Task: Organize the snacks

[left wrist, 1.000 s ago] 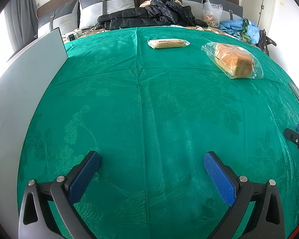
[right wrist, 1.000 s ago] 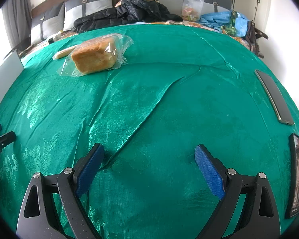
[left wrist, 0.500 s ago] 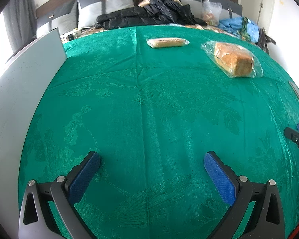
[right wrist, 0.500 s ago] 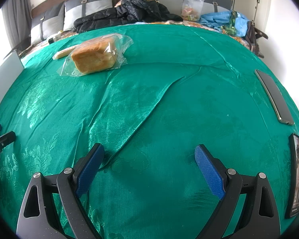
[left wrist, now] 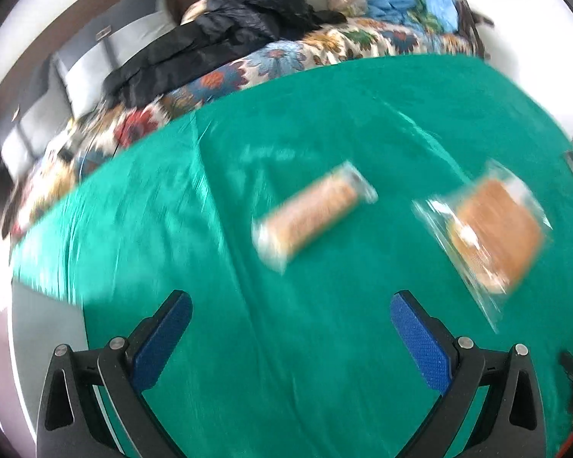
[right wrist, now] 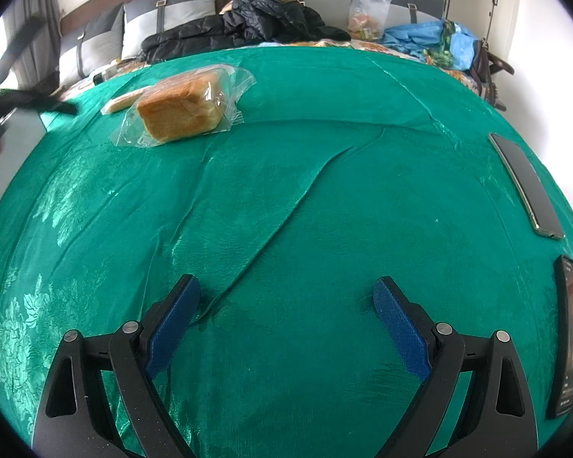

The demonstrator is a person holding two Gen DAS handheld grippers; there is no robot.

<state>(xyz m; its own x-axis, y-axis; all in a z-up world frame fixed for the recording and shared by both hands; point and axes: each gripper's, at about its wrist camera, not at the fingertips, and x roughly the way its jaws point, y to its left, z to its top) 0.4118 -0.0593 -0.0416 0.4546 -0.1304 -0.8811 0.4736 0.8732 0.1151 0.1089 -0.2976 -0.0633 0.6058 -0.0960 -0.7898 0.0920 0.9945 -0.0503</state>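
A long wrapped snack bar (left wrist: 313, 213) lies on the green cloth (left wrist: 324, 324), just ahead of my left gripper (left wrist: 290, 328), which is open and empty; this view is blurred. A bagged bread loaf (left wrist: 496, 233) lies to the bar's right. In the right wrist view the loaf (right wrist: 181, 108) sits far left with the bar (right wrist: 124, 100) behind it. My right gripper (right wrist: 286, 311) is open and empty, low over a fold in the cloth. The left gripper (right wrist: 26, 101) shows as a dark blur at far left.
A grey board (left wrist: 38, 328) lies at the cloth's left edge. Two phones (right wrist: 527, 187) (right wrist: 571, 347) lie along the right edge. Behind the cloth are a black jacket (right wrist: 256, 23), a plastic bag (right wrist: 366, 15), blue cloth (right wrist: 424, 40) and grey cushions.
My left gripper has moved fast forward and up toward the snack bar and loaf, which now look much nearer. The right gripper has stayed still. Both stay open.
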